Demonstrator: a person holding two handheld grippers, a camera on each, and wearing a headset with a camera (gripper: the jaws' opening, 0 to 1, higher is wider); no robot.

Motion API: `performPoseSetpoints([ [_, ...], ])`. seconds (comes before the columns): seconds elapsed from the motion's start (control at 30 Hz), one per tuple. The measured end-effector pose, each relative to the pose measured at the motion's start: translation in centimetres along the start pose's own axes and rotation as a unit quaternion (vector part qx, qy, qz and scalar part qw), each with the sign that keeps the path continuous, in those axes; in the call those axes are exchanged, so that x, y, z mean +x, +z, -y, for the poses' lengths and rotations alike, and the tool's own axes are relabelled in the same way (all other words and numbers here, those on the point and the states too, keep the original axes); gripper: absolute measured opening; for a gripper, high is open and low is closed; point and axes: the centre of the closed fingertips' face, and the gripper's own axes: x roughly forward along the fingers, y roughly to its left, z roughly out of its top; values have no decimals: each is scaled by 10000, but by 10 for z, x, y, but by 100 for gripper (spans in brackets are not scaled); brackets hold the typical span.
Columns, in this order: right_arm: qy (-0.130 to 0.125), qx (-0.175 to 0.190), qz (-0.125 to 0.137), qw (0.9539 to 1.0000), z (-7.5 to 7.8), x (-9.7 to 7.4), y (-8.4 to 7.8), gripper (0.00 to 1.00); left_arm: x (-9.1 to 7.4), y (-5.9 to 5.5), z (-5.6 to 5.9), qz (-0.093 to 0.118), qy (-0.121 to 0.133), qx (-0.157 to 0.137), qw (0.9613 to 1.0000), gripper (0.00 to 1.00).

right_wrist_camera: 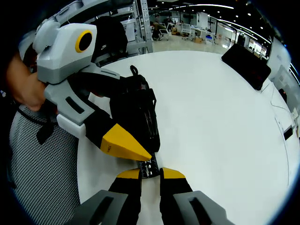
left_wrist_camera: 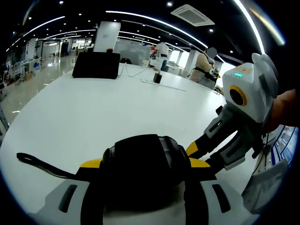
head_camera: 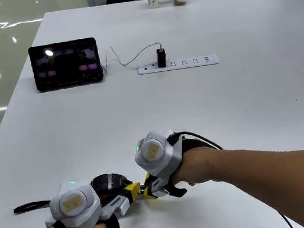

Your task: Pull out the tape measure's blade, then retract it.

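While left gripper (left_wrist_camera: 143, 164) clamps black tape measure (right_wrist_camera: 138, 112) between its fingers, right gripper (right_wrist_camera: 150, 175) pinches blade hook (right_wrist_camera: 149, 167) at fingertips, just beside left fingertip. Blade looks hardly out: pull-out seems only beginning, retraction remains.

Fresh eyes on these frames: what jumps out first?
The two grippers meeting low over the white table. The left gripper is clamped on a black tape measure, and the right gripper pinches the blade tip right at the case, with hardly any blade drawn out. Beyond them, a dark tablet sits at the table's far left.
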Motion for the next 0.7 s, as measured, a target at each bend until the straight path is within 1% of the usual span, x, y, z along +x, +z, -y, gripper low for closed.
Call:
performPoseSetpoints([
  [0.1,15,66,84,9999,0,3,3,11,1,0,-1,2,-3,-13,10000,63],
  [0.23,0,40,206,9998,-3,6,10,11,1,-1,0,-7,-17,-9,10000,64],
  [0.43,19,28,241,9997,-4,8,14,11,0,0,0,2,-24,-13,10000,64],
  [0.7,38,-26,288,9996,-6,7,13,11,0,0,0,25,-18,-16,10000,64],
])
